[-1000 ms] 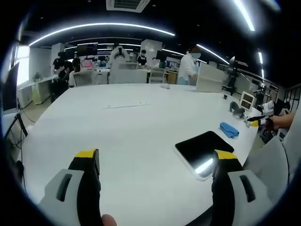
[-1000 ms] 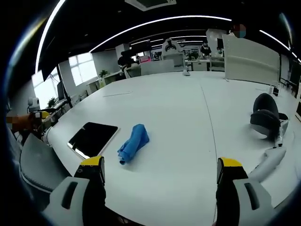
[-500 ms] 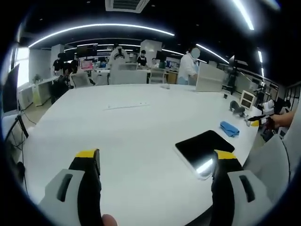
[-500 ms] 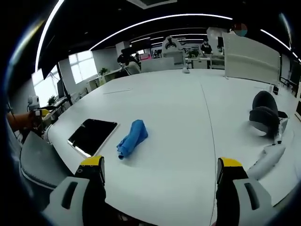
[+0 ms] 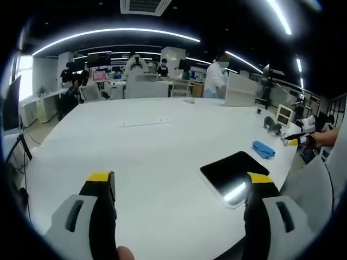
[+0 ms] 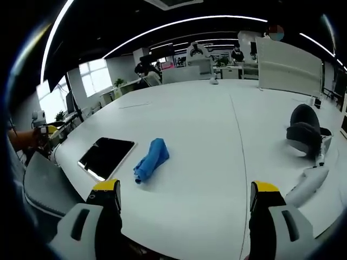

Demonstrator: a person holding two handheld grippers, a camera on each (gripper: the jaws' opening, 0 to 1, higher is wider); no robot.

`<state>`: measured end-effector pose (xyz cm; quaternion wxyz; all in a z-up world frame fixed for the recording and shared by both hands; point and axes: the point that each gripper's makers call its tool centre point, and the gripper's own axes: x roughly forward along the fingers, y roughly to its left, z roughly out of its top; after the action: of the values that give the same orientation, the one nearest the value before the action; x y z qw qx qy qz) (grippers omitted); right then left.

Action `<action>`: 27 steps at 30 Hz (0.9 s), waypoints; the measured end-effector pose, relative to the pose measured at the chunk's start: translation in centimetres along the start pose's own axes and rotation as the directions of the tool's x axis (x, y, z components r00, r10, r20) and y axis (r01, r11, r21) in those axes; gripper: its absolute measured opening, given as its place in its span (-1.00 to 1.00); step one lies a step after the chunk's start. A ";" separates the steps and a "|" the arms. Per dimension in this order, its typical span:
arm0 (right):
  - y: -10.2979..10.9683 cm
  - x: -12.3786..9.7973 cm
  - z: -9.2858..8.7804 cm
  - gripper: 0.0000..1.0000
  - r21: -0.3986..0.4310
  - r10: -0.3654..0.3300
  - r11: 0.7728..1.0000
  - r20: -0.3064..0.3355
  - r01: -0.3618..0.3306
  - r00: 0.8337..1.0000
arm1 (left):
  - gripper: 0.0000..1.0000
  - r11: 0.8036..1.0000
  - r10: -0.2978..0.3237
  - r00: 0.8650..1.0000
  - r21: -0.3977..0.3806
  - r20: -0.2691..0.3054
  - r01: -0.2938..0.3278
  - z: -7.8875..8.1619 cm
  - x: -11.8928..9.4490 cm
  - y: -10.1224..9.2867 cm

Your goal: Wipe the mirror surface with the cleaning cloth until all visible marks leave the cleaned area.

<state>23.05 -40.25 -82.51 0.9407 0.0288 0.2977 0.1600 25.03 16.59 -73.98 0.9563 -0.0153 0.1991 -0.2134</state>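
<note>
— Mirror (image 5: 230, 173) and cleaning cloth (image 6: 150, 160): how far can the task be judged to have got?

— Nothing of the wiping can be seen as done. The cleaning cloth is lying bunched and unheld on the white worktop (image 6: 217, 141), just beside the mirror (image 6: 105, 157) and not on it. Whether marks are present on the dark glass cannot be told; only a ceiling light is reflected near its corner. Picking up the cloth and the whole of the wiping are judged to be left.

— Where is the mirror placed?

— It is laid flat near the worktop edge closest to the person. In the left gripper view it is found just ahead of the left gripper (image 5: 176, 187), with its near corner beside the right-hand jaw, and the cloth (image 5: 264, 149) is seen further along the same edge.

— And relative to the other jaws?

— In the right gripper view the cloth is set ahead of the right gripper (image 6: 184, 197), toward the left-hand jaw, with the mirror further left. Nothing is touched.

— How are the jaws held?

— Both pairs are spread wide apart, and nothing is gripped between them.
</note>
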 end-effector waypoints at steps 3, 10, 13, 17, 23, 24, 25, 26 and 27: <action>-0.4 0.1 0.1 0.97 0.014 -0.004 1.000 0.003 0.004 1.000 | 0.98 1.000 0.001 1.000 -0.001 -0.007 -0.001 -0.1 0.0 -0.1; -0.2 0.7 0.0 0.97 0.020 0.011 1.000 0.006 -0.011 1.000 | 0.98 1.000 0.003 1.000 0.004 -0.018 -0.003 -0.2 -0.3 -0.2; 0.1 0.9 -0.1 0.97 0.027 0.015 1.000 0.004 -0.015 1.000 | 0.98 1.000 0.005 1.000 0.003 -0.023 -0.005 -0.3 -0.5 -0.1; 0.3 1.1 -0.2 0.97 0.023 0.019 1.000 -0.002 -0.019 1.000 | 0.98 1.000 0.017 1.000 0.000 -0.024 -0.017 -0.4 -0.7 0.2; -0.1 1.3 -0.2 0.97 0.016 0.025 1.000 -0.008 -0.025 1.000 | 0.98 1.000 0.027 1.000 -0.011 -0.015 -0.028 -0.3 -0.6 0.5; -0.1 1.3 -0.2 0.97 0.014 0.025 1.000 -0.009 -0.024 1.000 | 0.98 0.999 0.030 0.999 -0.011 -0.011 -0.030 -0.3 -0.5 0.5; -0.3 1.4 -0.2 0.97 0.015 0.023 1.000 -0.010 -0.023 1.000 | 0.98 0.999 0.031 0.999 -0.013 -0.010 -0.031 -0.3 -0.4 0.5; -0.4 1.4 -0.2 0.97 0.018 0.022 1.000 -0.011 -0.022 1.000 | 0.98 0.999 0.032 0.999 -0.015 -0.010 -0.032 -0.4 -0.4 0.5; -0.4 1.4 -0.2 0.97 0.021 0.022 1.000 -0.012 -0.022 1.000 | 0.98 0.999 0.032 0.999 -0.015 -0.012 -0.032 -0.5 -0.3 0.4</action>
<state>24.16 -40.17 -83.51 0.9367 0.0408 0.3046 0.1676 24.76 17.16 -74.34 0.9583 -0.0181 0.2064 -0.1968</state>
